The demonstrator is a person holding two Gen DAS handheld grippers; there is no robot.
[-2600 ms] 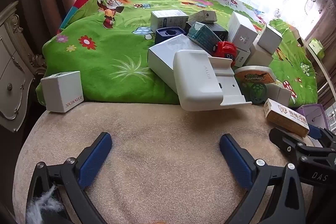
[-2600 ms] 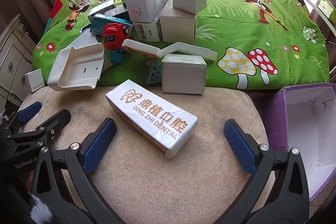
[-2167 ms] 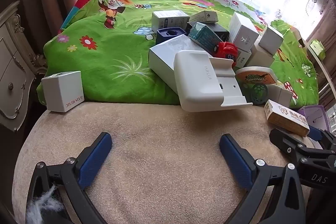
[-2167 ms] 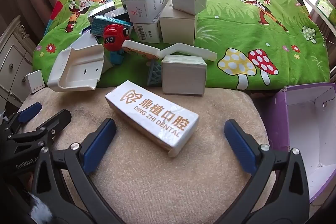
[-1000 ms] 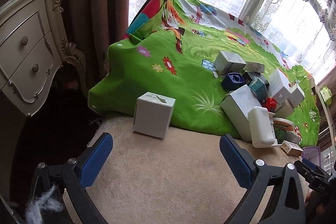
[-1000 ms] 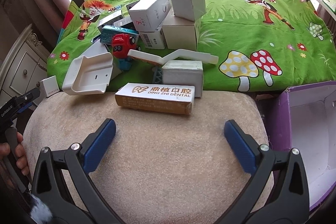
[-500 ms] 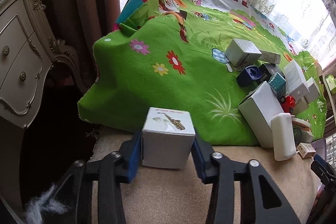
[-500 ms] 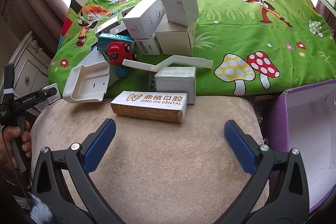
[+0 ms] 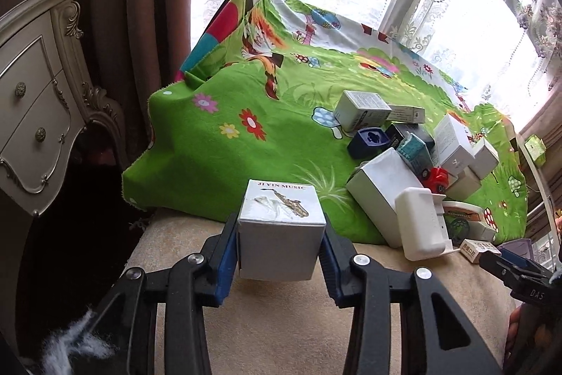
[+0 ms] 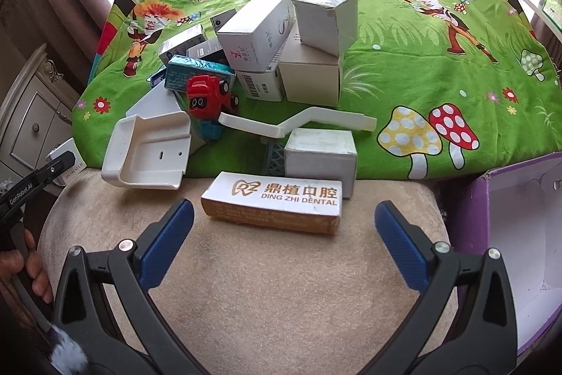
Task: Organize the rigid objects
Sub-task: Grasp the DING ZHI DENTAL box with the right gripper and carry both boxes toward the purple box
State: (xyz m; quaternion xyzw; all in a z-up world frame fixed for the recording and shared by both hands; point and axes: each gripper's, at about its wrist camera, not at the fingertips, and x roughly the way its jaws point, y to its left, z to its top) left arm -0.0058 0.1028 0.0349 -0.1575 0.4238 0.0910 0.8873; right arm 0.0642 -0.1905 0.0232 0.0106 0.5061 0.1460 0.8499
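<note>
My left gripper (image 9: 279,248) is shut on a small white cube box (image 9: 281,231) printed "JI YIN MUSIC" and holds it just above the beige cushion (image 9: 281,333). My right gripper (image 10: 282,234) is open and empty, right in front of a long white and orange "DING ZHI DENTAL" box (image 10: 277,206) lying on the cushion. A pile of boxes (image 10: 281,37), a red toy car (image 10: 207,92) and a white plastic tray (image 10: 149,152) lies on the green cartoon cloth (image 10: 421,58). The held cube also shows at the left edge of the right wrist view (image 10: 68,169).
A purple box with a white inside (image 10: 520,234) stands open at the right of the cushion. A cream carved dresser (image 9: 31,101) and brown curtains stand at the left. A white bent plastic piece (image 10: 298,122) rests over a white box (image 10: 321,157).
My left gripper swung left, closed on the cube box and has lifted it off the cushion. My right gripper drew back a little; the dental box now lies crosswise.
</note>
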